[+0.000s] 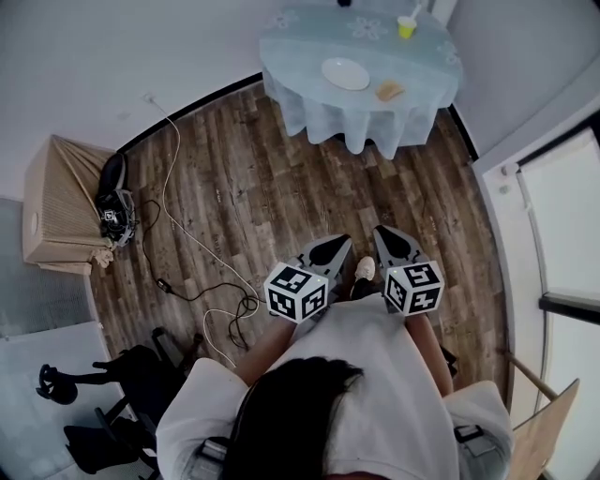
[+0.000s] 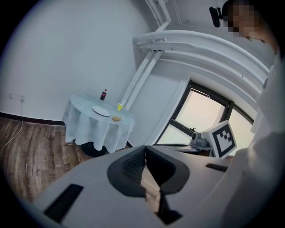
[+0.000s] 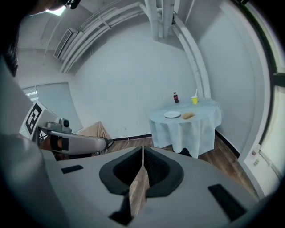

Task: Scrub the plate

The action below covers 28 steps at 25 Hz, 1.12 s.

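A white plate point(image 1: 346, 73) lies on a round table with a pale blue cloth point(image 1: 309, 103) across the room. Beside the plate are a tan sponge point(image 1: 390, 90) and a yellow cup point(image 1: 406, 28). My left gripper point(image 1: 330, 251) and right gripper point(image 1: 392, 240) are held close to the body over the wooden floor, far from the table. Both are shut with nothing between the jaws. From the left gripper point(image 2: 145, 149) the plate point(image 2: 101, 111) and sponge point(image 2: 116, 118) show small. From the right gripper point(image 3: 142, 149) I see the plate point(image 3: 172, 115), the sponge point(image 3: 188, 116) and a dark bottle point(image 3: 175, 97).
A cardboard box point(image 1: 58, 202) stands by the left wall with black gear beside it. A white cable point(image 1: 178, 202) and a black one trail over the floor. Dark equipment point(image 1: 122, 394) sits at the lower left. A window point(image 1: 562, 225) lines the right wall.
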Tool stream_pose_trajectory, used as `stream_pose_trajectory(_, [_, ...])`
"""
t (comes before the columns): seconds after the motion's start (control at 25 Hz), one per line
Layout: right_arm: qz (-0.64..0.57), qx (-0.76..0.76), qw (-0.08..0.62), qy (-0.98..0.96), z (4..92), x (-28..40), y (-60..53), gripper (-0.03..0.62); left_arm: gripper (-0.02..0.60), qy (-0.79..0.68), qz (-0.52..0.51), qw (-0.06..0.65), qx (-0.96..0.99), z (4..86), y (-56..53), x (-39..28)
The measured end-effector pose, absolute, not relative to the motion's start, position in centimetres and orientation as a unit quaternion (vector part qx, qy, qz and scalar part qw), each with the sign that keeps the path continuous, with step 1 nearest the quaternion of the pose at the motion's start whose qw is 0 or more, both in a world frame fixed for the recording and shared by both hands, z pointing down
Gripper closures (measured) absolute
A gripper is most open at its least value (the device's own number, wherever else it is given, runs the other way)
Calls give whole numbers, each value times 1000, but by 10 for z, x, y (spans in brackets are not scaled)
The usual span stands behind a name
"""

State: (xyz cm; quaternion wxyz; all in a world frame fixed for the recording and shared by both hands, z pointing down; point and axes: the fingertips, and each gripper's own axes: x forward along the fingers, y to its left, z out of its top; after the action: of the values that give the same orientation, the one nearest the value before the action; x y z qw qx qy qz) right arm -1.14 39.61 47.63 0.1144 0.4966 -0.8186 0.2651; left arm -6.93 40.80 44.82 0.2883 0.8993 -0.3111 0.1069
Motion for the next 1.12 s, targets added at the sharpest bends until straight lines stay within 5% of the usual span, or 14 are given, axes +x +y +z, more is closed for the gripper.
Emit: stream_pose_trajectory(1.12, [264, 437, 80, -856, 459, 68, 309, 559, 572, -368, 89, 292, 878, 449, 322, 13])
